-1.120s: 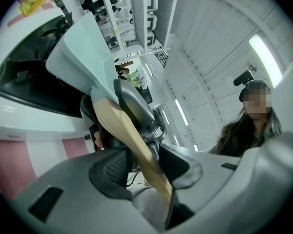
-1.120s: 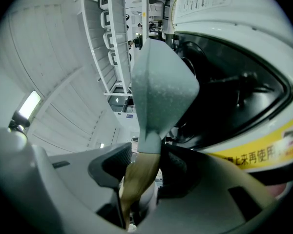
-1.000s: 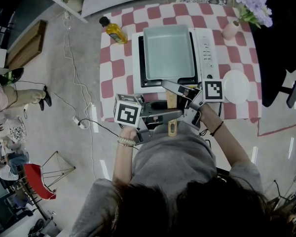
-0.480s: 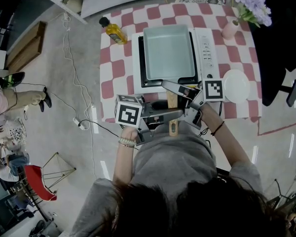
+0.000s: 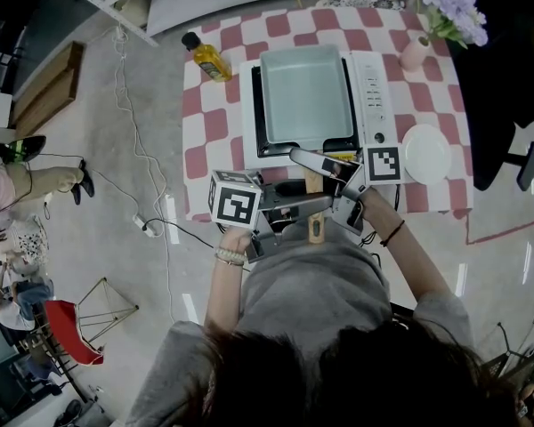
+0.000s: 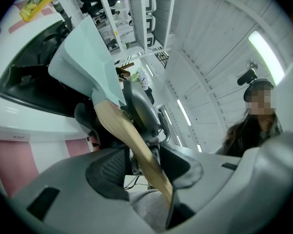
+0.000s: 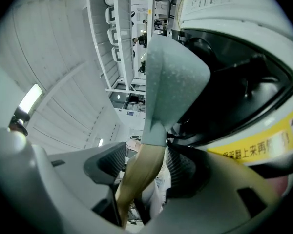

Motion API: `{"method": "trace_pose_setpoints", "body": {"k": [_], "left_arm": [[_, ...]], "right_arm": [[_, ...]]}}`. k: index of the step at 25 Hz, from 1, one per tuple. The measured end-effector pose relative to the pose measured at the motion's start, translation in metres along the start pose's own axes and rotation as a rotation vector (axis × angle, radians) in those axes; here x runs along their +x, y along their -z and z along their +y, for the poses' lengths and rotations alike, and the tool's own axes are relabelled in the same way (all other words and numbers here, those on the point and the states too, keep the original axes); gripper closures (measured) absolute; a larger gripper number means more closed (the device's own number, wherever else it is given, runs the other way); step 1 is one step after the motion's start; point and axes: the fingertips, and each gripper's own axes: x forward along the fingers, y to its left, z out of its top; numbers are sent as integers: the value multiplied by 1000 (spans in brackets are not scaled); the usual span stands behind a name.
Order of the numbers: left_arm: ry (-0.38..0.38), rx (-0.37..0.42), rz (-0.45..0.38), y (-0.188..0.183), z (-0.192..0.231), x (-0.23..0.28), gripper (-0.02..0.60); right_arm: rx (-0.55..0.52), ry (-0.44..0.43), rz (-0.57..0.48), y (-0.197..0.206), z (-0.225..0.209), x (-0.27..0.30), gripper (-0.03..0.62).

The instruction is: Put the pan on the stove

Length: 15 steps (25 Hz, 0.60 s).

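Note:
The pale green rectangular pan [image 5: 304, 92] sits on the white stove [image 5: 374, 87], and its wooden handle [image 5: 313, 205] points toward me over the table's front edge. My left gripper [image 5: 307, 201] reaches in from the left. Its pads still lie against the handle [image 6: 122, 130] while its jaws begin to ease apart. My right gripper [image 5: 316, 174] comes in from the right, nearer the pan. Its jaws are opening around the handle [image 7: 141, 174], with a gap showing beside the left pad. The pan [image 7: 173, 82] rises just beyond them.
A yellow oil bottle [image 5: 205, 54] stands at the stove's left on the red-checked cloth [image 5: 209, 123]. A white plate [image 5: 425, 154] lies at the right. A pink vase [image 5: 418, 52] of purple flowers is at the back right. Cables trail on the floor at the left.
The pan stays where it was on the stove. Both grippers remain at its handle, and only a slight shift of the view shows.

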Motion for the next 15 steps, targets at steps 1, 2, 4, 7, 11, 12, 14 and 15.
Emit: {"method": "trace_pose_setpoints", "body": {"k": [1,2,4,7,11,12,14,15], "left_arm": [[-3,-2,1,0,0,-1,387],[-7,-2,2,1,1,-2,383],[-21,-2,8,2,3,-4,368],[-43,11,20,4,3,-7,357],[-74,32,25,6,2,-13,353],[-85,37,24,7,2,-15,352],[-110,50,20,9,1,-20,351],[-122,57,16,9,1,-22,351]], "right_arm": [[-3,3,-2,0,0,0,332],[-6,4,-5,-1,-1,-1,329],[-9,7,-14,-1,0,-2,321],[-14,23,-24,0,0,-4,313],[-34,42,-49,-1,1,-8,310],[-42,49,-54,0,2,-10,310],[-47,66,-69,1,4,-14,310],[-48,73,-78,2,4,-16,310]]}}
